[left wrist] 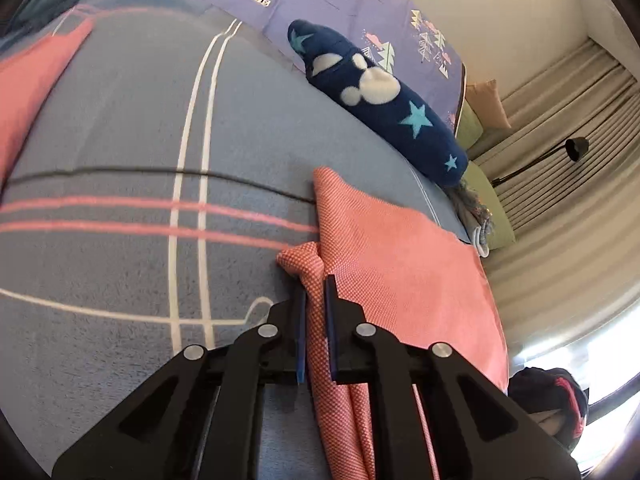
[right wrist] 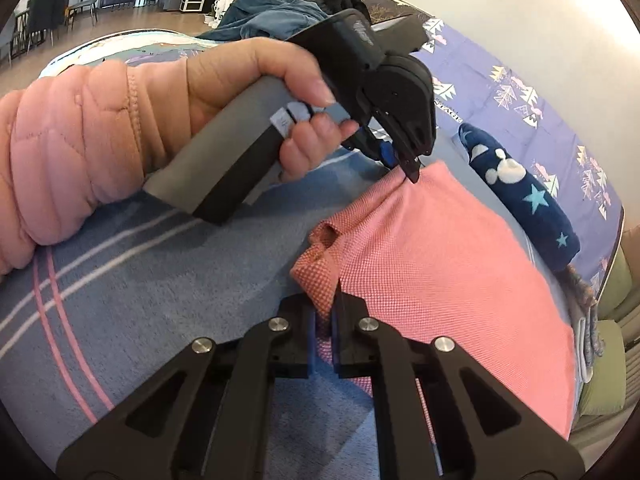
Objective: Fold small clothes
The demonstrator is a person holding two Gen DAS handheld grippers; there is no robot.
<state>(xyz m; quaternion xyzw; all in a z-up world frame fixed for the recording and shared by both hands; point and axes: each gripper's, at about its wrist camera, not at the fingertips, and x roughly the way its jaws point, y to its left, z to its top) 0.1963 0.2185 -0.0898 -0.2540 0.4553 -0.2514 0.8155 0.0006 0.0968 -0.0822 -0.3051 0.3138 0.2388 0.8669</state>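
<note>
Pink garment (right wrist: 448, 264) lies on the blue striped bedspread (right wrist: 160, 280) beside a navy star-patterned pillow (right wrist: 528, 196) — left gripper (right wrist: 412, 172) pinches its far edge, right gripper (right wrist: 325, 320) pinches its near corner fold, each with fabric clamped between the pads.

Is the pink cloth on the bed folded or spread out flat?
Partly folded: the pink cloth shows doubled layers and a bunched edge, where both tools pinch it.
</note>
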